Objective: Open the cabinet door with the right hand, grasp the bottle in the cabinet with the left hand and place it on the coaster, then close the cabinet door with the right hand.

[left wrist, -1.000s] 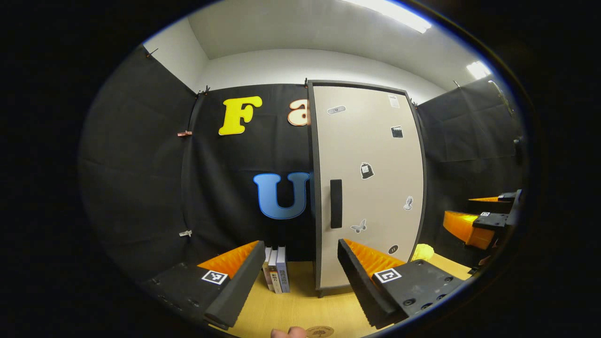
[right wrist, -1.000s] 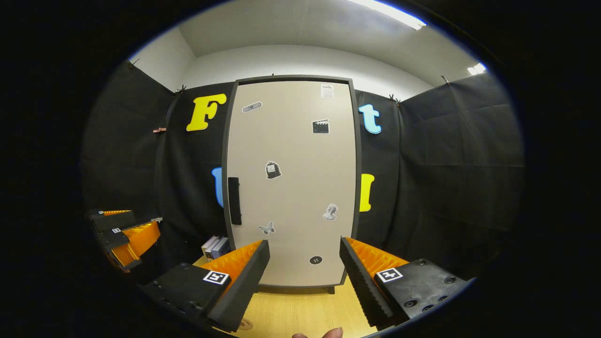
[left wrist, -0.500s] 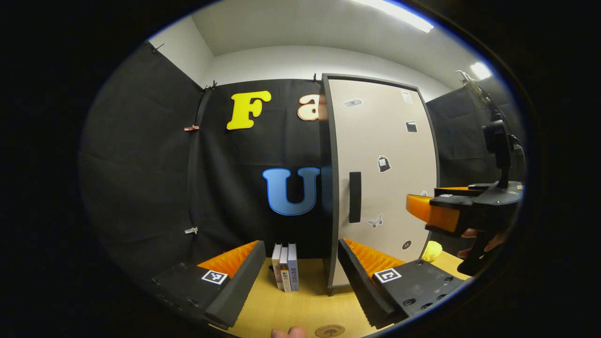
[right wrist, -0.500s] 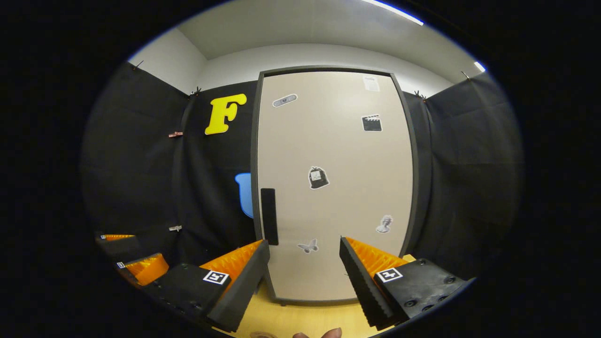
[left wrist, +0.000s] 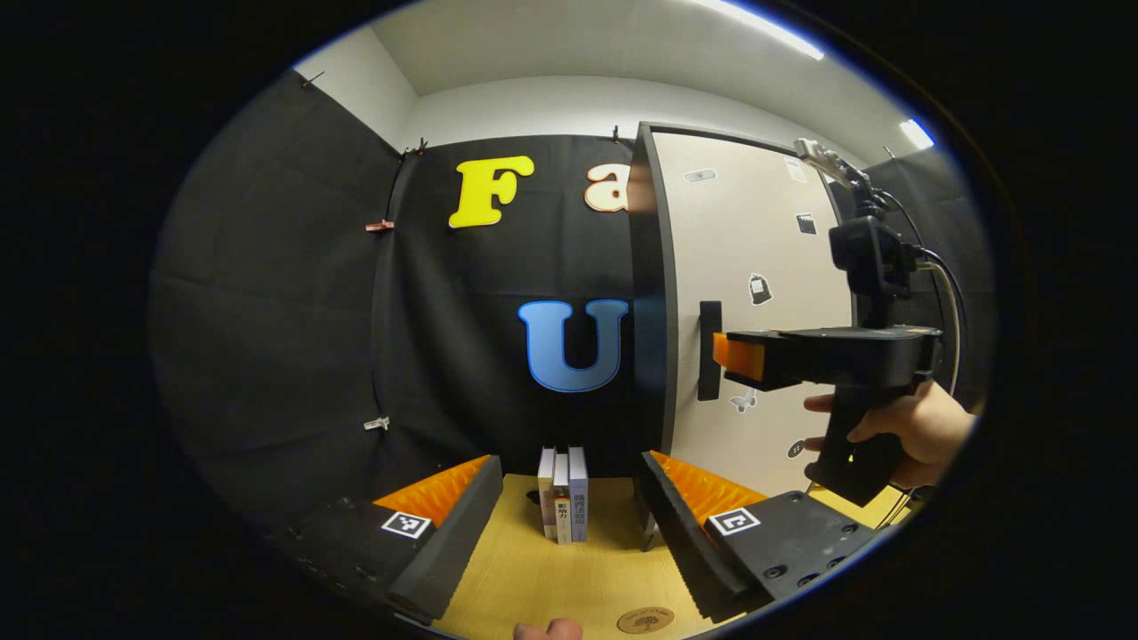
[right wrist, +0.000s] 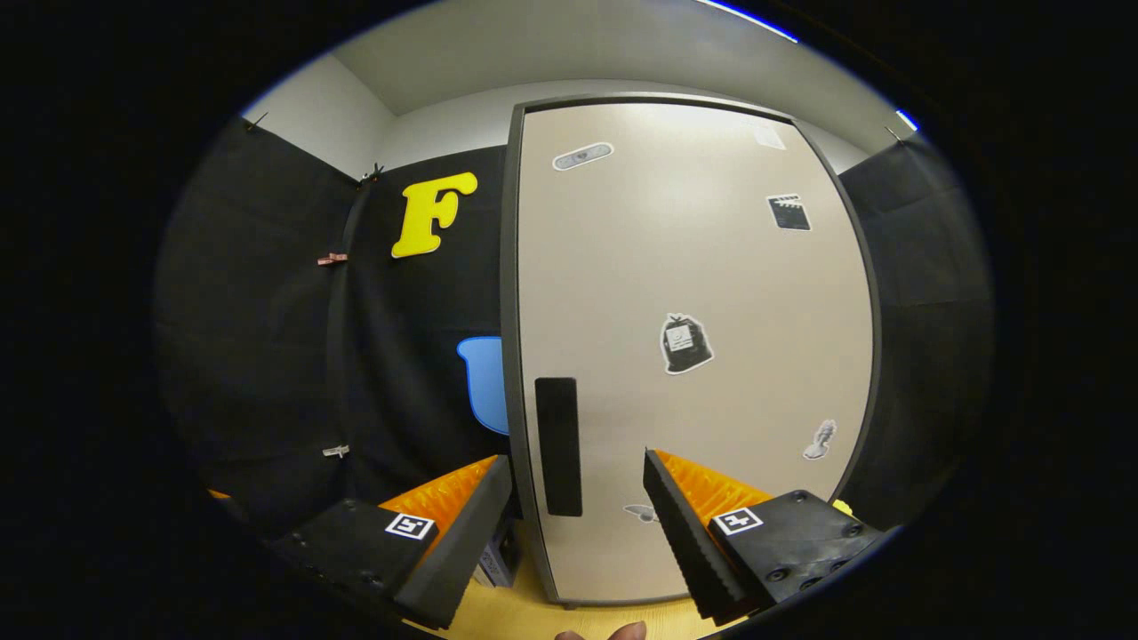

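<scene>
The task had barely begun; the cabinet door (right wrist: 693,356) was shut, so the bottle behind it could not be seen, and opening, moving the bottle to the coaster (left wrist: 645,620) and closing were all left. The right hand-held gripper (right wrist: 578,524) stood with its fingers spread apart, holding nothing, its gap in line with the dark handle (right wrist: 558,446); from the left gripper view its tip (left wrist: 738,358) lay just beside that handle, whether touching I could not tell. The left hand-held gripper (left wrist: 569,524) was likewise spread and empty, low over the counter (left wrist: 533,569), facing the books (left wrist: 563,505). Against half a second before, the right gripper had come closer to the door, the handle now between its fingers; the left had drifted leftward.
</scene>
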The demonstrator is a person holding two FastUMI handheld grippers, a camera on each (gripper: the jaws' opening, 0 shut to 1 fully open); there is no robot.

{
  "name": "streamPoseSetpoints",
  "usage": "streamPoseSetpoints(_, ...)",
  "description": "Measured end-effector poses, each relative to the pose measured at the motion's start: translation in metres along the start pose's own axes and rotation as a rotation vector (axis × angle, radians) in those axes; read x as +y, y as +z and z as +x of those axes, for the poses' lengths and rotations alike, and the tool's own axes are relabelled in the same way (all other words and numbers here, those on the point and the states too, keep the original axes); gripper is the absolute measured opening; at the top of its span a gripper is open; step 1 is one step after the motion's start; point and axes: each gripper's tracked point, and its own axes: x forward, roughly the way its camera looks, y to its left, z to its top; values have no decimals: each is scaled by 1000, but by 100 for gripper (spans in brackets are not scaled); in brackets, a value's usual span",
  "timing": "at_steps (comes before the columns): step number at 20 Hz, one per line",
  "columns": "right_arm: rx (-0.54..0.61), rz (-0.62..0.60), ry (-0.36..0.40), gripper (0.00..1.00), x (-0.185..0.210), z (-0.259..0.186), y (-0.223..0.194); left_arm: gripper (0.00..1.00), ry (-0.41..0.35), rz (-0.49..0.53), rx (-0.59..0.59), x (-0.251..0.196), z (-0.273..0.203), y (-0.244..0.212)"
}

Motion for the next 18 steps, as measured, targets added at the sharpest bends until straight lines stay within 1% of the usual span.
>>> streamPoseSetpoints(4, 8, -30, -12, 97, 10, 29, -13, 98, 28, -7, 6, 13, 0, -2)
streamPoseSetpoints(8, 22, 7, -56, 97, 7, 53, -22, 98, 48, -12, 13, 22, -1, -8)
streamPoseSetpoints(9, 16, 13, -65, 95, 6, 57, -21, 98, 54, -11, 17, 25, -1, -11)
streamPoseSetpoints(10, 11, 18, -70, 88, 5, 61, -21, 98, 59, -11, 23, 27, -2, -12)
streamPoseSetpoints(11, 9, 21, -74, 84, 5, 63, -20, 98, 62, -12, 29, 29, -1, -15)
streamPoseSetpoints(12, 9, 23, -80, 74, 4, 65, -21, 98, 64, -15, 33, 29, 0, -15)
streamPoseSetpoints(14, 16, 27, -85, 48, 4, 68, -23, 98, 67, -14, 33, 31, -1, -14)
streamPoseSetpoints(16, 28, 28, -103, 42, 3, 67, -27, 98, 73, -8, 31, 34, -3, -14)
streamPoseSetpoints(17, 15, 12, -94, 31, 5, 62, -23, 98, 75, -6, 32, 33, -4, -15)
streamPoseSetpoints(18, 19, -5, -82, 29, 4, 68, -25, 98, 75, -7, 33, 34, -5, -14)
